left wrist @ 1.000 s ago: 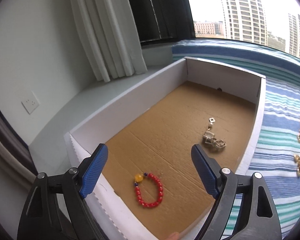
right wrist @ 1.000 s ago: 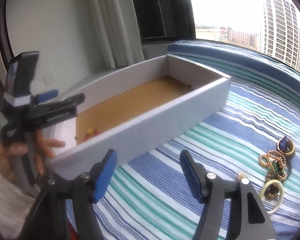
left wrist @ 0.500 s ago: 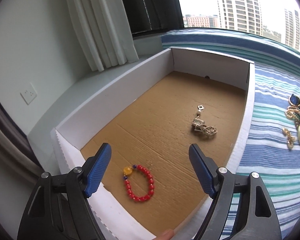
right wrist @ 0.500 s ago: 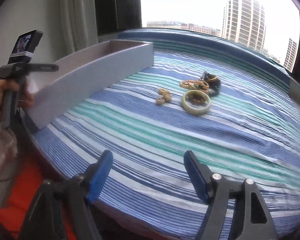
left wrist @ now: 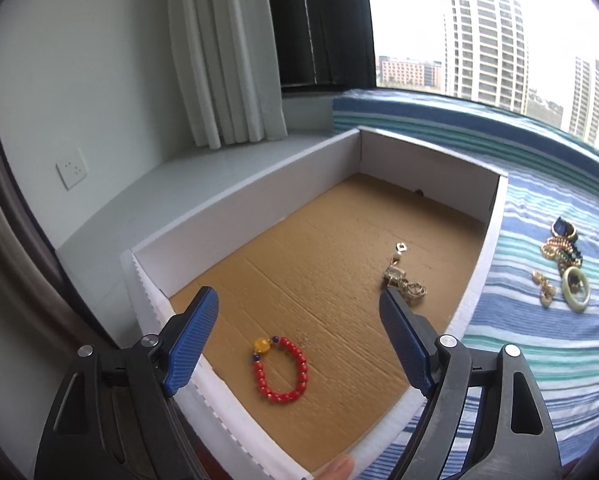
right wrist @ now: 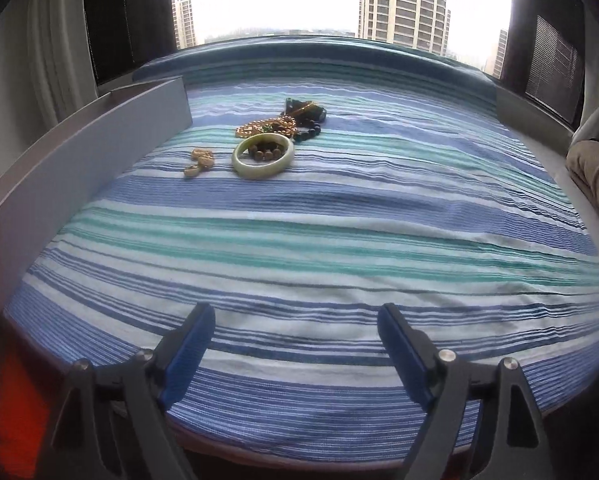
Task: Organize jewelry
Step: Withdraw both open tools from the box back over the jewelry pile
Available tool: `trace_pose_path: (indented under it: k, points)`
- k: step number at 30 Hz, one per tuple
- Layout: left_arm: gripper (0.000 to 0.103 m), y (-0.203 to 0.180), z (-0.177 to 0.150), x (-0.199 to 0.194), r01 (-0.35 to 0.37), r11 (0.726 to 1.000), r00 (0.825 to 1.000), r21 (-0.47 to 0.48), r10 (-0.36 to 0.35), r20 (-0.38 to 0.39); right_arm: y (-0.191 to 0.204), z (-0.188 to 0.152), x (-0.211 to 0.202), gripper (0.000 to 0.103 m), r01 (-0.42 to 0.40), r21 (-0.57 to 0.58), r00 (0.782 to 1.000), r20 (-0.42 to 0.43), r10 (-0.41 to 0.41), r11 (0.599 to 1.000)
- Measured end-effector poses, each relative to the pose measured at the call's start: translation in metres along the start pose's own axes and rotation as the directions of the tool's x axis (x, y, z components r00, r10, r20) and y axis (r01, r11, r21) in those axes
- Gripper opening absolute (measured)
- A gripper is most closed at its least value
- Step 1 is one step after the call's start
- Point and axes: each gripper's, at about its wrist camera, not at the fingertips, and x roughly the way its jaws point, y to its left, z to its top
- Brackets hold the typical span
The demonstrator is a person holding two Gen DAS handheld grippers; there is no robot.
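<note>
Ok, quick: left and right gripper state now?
Left gripper: open, empty, over the box.
Right gripper: open, empty, above the striped cloth.

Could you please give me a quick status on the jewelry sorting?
Left gripper open above box. Right gripper open, empty, short of pile. Red bracelet, gold piece boxed; jade bangle on cloth. Path clear.

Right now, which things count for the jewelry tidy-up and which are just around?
For the job: box, red bracelet and gold chain inside it; green bangle, gold earrings, bead pile on the cloth.
Just around: striped cloth, curtain, wall socket.
</note>
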Motion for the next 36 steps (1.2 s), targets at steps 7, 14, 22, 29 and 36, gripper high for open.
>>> trace_pose_path:
  k: [7,14,22,29,36]
  points:
    - [0.102,-0.036,-0.013,-0.043,0.171,0.985,0.981,0.024,-0.173,0.090,-0.011,-0.015,0.020,0.088,0.071,0.035,0.995,-0.067,-0.068,0.997]
    - [0.102,-0.116,-0.062,-0.033,0.399,0.900,0.916,0.174,-0.386,-0.107,-0.018,-0.020,0.031,0.088,0.080,0.047,0.993,-0.095,-0.075,0.996]
    - [0.102,-0.167,-0.109,0.012,0.392,0.889,0.906,0.236,-0.329,-0.265,-0.022,-0.024,0.032,0.089,0.077,0.055,0.993,-0.095,-0.072,0.995]
    - [0.102,-0.174,-0.132,0.034,0.384,0.894,0.888,0.229,-0.290,-0.356,-0.023,-0.025,0.033,0.091,0.062,0.041,0.995,-0.081,-0.058,0.997]
    - [0.103,-0.171,-0.133,0.037,0.392,0.894,0.882,0.216,-0.298,-0.364,-0.023,-0.027,0.031,0.091,0.063,0.045,0.995,-0.075,-0.060,0.997]
